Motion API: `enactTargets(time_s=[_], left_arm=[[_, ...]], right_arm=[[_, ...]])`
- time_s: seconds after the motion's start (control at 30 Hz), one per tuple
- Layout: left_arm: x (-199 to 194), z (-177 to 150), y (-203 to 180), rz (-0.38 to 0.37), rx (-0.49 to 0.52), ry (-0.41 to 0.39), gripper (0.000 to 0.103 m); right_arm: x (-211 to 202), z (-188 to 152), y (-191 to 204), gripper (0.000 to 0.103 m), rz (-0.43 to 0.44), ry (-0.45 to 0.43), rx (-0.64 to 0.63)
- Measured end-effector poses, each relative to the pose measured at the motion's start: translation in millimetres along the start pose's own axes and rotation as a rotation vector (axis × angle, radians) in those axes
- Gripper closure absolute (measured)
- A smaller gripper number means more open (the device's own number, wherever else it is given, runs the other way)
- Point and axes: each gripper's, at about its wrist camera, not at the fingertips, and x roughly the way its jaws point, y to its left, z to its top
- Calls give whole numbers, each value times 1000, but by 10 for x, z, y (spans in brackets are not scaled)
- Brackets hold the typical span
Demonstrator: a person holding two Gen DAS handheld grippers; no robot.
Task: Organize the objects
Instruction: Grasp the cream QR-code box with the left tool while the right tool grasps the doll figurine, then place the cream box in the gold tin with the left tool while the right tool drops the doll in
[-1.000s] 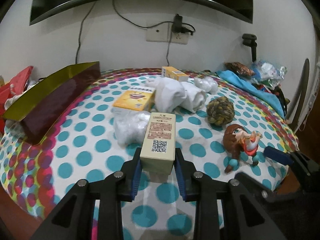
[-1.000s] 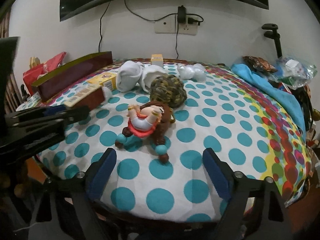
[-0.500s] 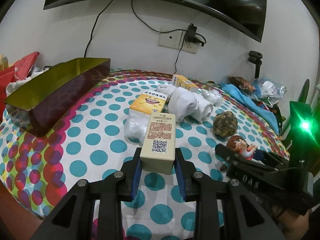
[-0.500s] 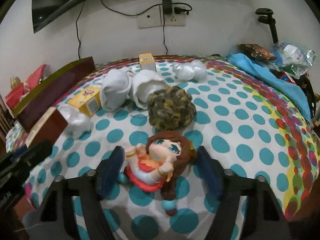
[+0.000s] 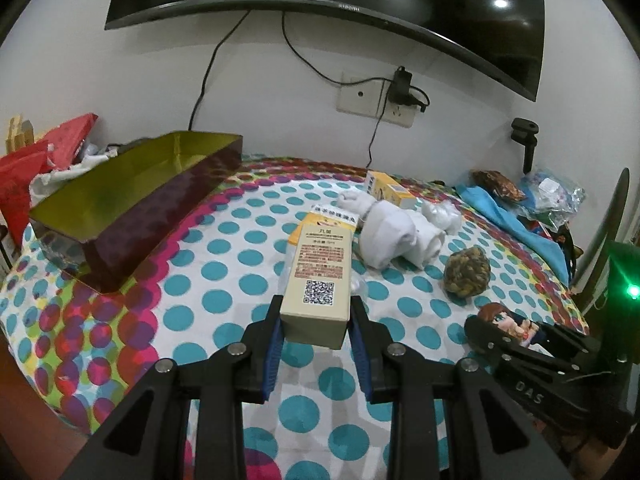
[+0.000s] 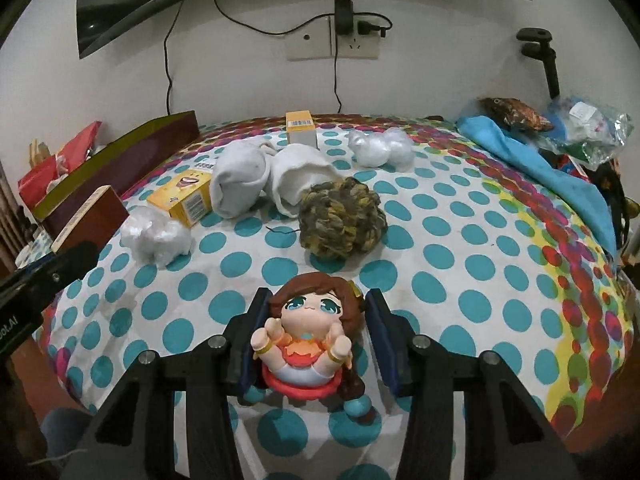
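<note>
My left gripper (image 5: 315, 308) is shut on a beige carton with a QR code (image 5: 322, 272), held above the dotted tablecloth (image 5: 224, 264). The same carton (image 6: 88, 216) shows at the left edge of the right wrist view. A brown-haired doll in an orange dress (image 6: 310, 320) lies on its back between the blue pads of my right gripper (image 6: 316, 300). Those jaws are closing, and the pads meet the doll's hair on both sides. The doll (image 5: 506, 322) also shows low on the right in the left wrist view. A long maroon tin with a gold inside (image 5: 132, 200) stands at the table's left.
A yarn ball (image 6: 342, 220), rolled white socks (image 6: 256, 180), a yellow box (image 6: 184, 196), a smaller yellow box (image 6: 302, 128) and two plastic wads (image 6: 156, 236) (image 6: 380, 146) lie mid-table. A blue cloth (image 6: 540, 160) and bags crowd the right edge. A red bag (image 5: 48, 148) sits behind the tin.
My right gripper moved forward around the doll and its jaws narrowed from wide apart to the doll's head. My left gripper kept the carton and rose slightly, swinging its view toward the tin.
</note>
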Motion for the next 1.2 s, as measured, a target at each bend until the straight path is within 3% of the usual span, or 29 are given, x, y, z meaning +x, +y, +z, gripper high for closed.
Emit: enactTargets(time_s=[0.2, 0.47, 0.77, 0.87, 1.2], left_arm=[[-63, 126, 148, 34, -24, -36, 72], [-170, 410, 666, 161, -90, -99, 72], [-40, 546, 1460, 331, -199, -32, 72], [8, 529, 1502, 374, -163, -23, 72], [187, 610, 1726, 363, -195, -26, 73]], right_arm=[[-158, 63, 34, 59, 10, -41, -27], [-146, 56, 14, 59, 34, -26, -10], [-168, 103, 72, 59, 37, -42, -41], [-163, 114, 84, 59, 32, -37, -40], [-129, 200, 410, 59, 58, -42, -106]])
